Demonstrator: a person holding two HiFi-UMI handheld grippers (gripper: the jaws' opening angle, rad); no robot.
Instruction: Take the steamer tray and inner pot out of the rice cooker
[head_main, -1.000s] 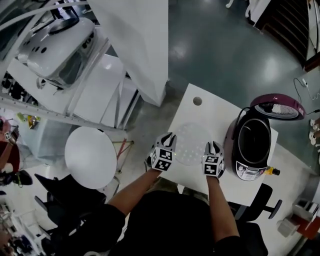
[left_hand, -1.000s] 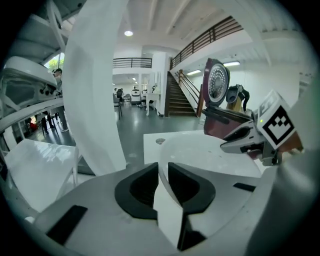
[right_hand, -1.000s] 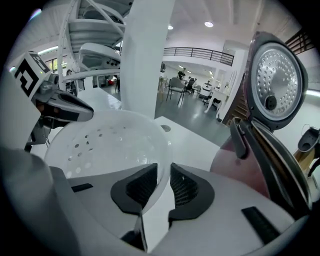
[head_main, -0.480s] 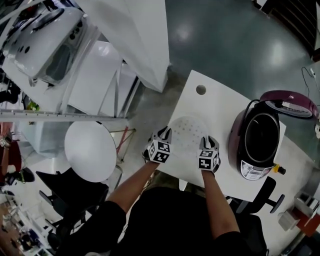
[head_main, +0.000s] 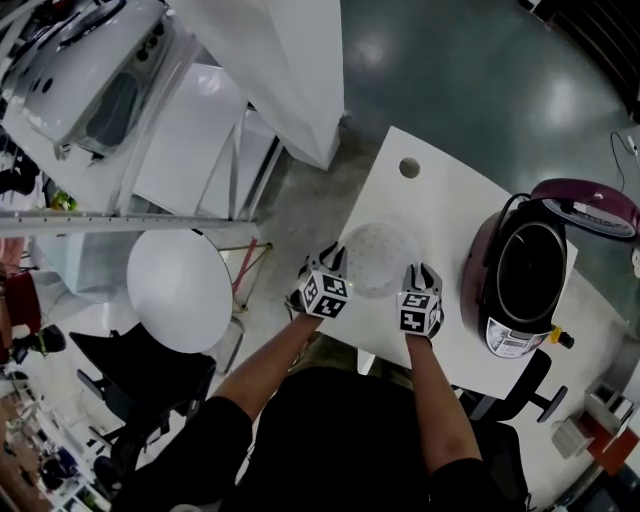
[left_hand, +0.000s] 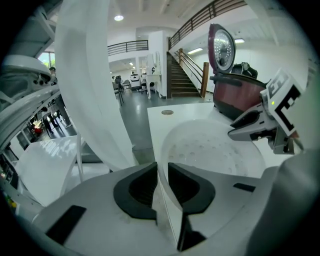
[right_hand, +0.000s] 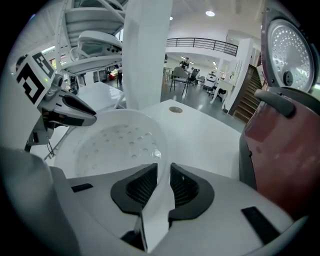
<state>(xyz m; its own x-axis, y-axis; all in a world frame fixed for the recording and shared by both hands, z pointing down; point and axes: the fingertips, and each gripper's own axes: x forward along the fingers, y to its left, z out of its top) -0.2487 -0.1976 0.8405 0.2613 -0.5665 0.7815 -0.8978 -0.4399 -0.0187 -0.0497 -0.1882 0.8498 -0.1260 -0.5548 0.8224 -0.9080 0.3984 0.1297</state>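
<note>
Pinching the steamer tray rim with 2 nearly closed pairs of jaws: left gripper at its left edge, right gripper at its right. Holding it ahead of both, low over the table; contact unclear. Could tip or skid off the edge beside the left jaws if released unevenly. Then on to the rice cooker, right of the right jaws.

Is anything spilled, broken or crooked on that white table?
Nothing stands out. The steamer tray looks level and intact, with the left gripper and right gripper each clamped on its rim over the table. The rice cooker stands upright, lid open.
</note>
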